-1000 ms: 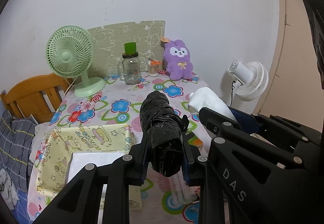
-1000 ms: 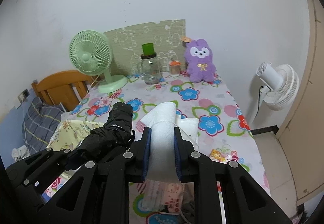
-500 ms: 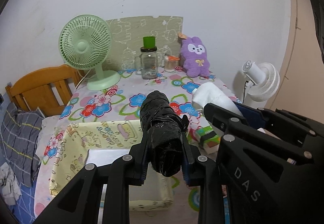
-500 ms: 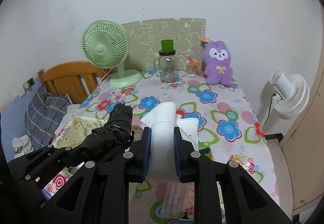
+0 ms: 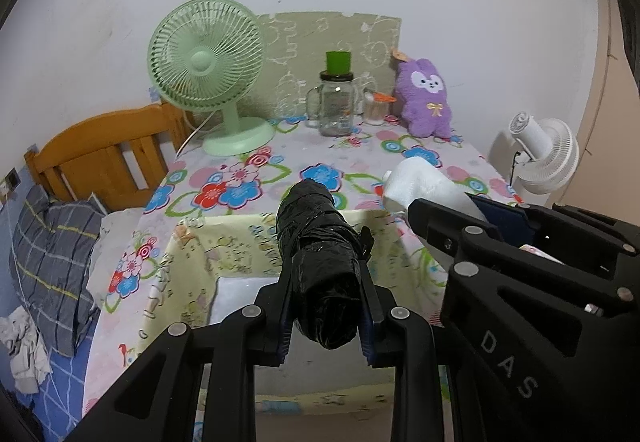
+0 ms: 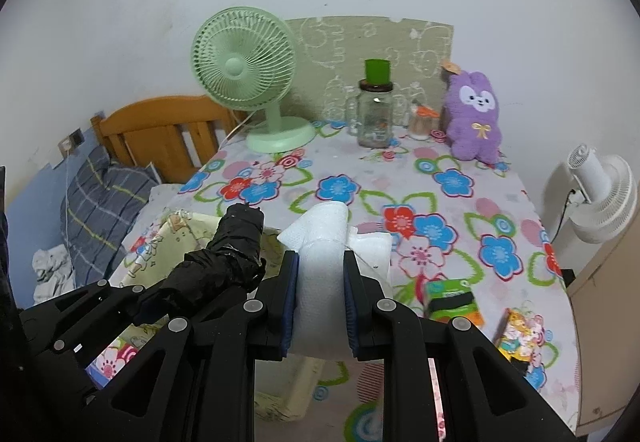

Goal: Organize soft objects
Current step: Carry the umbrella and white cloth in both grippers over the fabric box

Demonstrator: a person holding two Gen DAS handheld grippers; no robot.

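Our left gripper point(image 5: 325, 306) is clamped on a black roll point(image 5: 318, 254), right gripper point(image 6: 320, 302) on a white roll point(image 6: 320, 262); both rolls are over the yellow box point(image 5: 192, 266) at the table's point(image 6: 460, 178) near edge.

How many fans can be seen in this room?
2. The green fan stands at the table's far left corner; the white fan stands off the table's right edge. Others may be out of view.

A black roll point(image 5: 320, 266) sits centre frame and a white roll point(image 6: 322, 254) beside it. The counter point(image 6: 440, 194) cloth carries blue, red and pink flowers. The bin point(image 5: 224, 242) is pale yellow with cartoon prints. Upper frame: mint fan point(image 5: 206, 60), purple plush point(image 5: 426, 98).
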